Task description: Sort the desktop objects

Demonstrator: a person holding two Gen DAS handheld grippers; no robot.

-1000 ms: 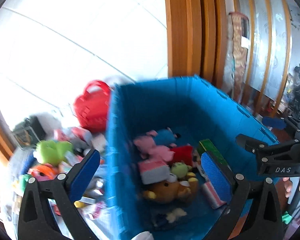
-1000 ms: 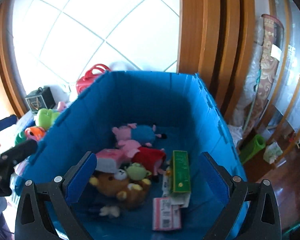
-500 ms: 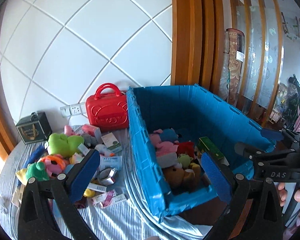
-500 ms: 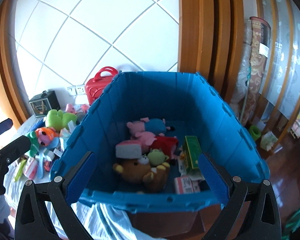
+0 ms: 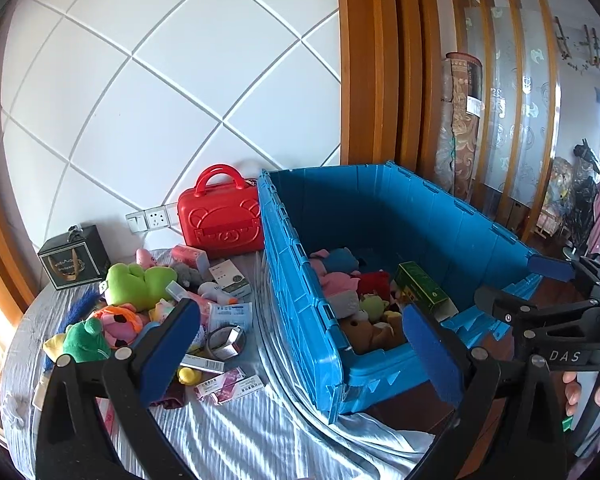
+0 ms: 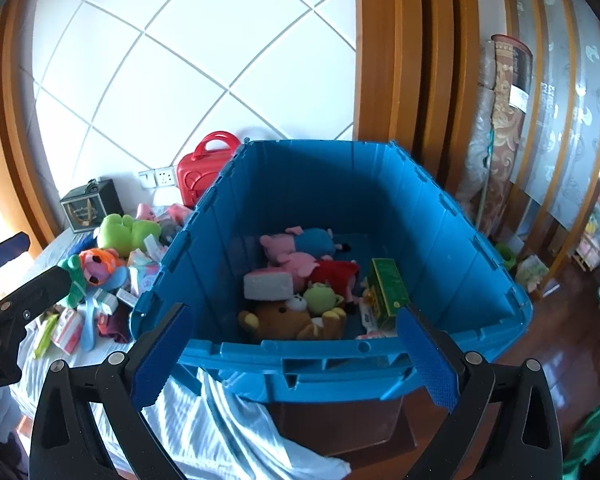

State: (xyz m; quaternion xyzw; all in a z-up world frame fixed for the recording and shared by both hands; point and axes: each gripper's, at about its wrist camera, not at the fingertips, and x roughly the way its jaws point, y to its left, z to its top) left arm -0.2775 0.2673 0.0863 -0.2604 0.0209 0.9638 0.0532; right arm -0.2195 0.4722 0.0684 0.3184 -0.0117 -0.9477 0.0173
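Observation:
A blue bin point(image 5: 300, 300) point(image 6: 460, 248) stands at the table's right end. It holds pig plush toys point(image 6: 296, 258), a brown bear point(image 6: 284, 318), a small green plush point(image 6: 320, 298), a green box point(image 6: 388, 292) and a pink-white block point(image 6: 268, 285). Left of it lie loose toys and packets: a green plush point(image 5: 134, 284), a green frog point(image 5: 86, 340), a metal watch point(image 5: 228, 338). My left gripper point(image 5: 300, 348) is open and empty, held back in front of the bin's near left corner. My right gripper point(image 6: 296, 354) is open and empty before the bin's near wall.
A red bear case point(image 5: 220, 220) and a dark gift box point(image 5: 74, 256) stand against the white wall. A grey cloth point(image 5: 240, 432) covers the table. The right gripper's body point(image 5: 556, 332) shows at the right in the left wrist view. Wooden frames and floor lie to the right.
Both grippers have pulled back and up from over the bin. The bin's near wall and the table now show. Both stay open.

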